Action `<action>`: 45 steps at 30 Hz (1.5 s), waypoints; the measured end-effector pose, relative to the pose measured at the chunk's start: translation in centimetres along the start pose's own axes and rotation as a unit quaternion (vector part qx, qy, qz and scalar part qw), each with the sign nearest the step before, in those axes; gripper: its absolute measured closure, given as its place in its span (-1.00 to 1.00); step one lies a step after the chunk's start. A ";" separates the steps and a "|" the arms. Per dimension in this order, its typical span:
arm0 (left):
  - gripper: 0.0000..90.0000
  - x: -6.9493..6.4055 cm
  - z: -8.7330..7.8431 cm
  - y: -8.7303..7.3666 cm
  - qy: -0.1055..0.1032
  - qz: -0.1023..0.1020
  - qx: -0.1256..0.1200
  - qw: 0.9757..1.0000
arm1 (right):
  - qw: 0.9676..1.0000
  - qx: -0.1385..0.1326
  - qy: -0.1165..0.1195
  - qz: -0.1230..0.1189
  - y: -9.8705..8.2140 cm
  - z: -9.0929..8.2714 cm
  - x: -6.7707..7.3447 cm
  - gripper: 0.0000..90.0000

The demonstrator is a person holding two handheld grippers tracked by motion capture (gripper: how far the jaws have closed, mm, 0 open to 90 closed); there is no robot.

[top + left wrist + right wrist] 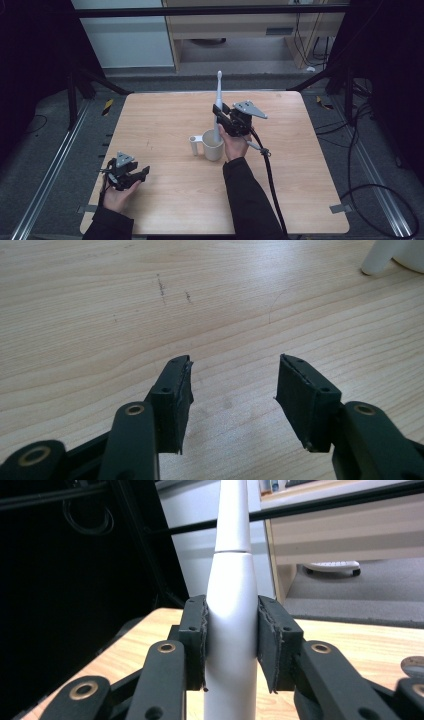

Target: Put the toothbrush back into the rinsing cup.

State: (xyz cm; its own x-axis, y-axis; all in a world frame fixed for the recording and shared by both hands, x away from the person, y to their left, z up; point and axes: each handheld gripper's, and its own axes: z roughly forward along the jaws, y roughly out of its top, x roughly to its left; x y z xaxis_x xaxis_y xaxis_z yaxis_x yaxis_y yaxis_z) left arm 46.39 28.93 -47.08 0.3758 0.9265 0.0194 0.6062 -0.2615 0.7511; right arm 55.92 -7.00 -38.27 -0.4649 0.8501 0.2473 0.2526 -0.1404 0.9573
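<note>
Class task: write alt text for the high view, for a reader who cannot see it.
The right gripper holds a white electric toothbrush upright, its base in a white mug on a wooden table. The left gripper rests open near the table's front left.

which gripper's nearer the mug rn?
Right. The right gripper is just above the white mug, clamped on the electric toothbrush whose base sits in the mug. The left gripper hangs open over the table's near-left corner, well apart from the mug.

Toothbrush smooth white plastic, slight sheen. Mug matt white. Table pale wood grain (a few scuffs), gripper pads rough black rubber.
</note>
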 end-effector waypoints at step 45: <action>0.05 -0.1 0.0 0.0 0.001 0.003 0.001 1.000 | 0.985 0.168 -0.011 -0.026 -4.4 0.9 -0.8 0.48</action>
State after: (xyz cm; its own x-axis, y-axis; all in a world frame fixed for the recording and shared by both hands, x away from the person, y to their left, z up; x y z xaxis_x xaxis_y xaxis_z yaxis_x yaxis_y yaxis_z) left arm 46.35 28.86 -47.08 0.3776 0.9256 0.0256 0.6047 -0.2675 0.7502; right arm 55.95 -6.63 -42.85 -0.4677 0.8628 0.1919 0.4963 0.0767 0.8648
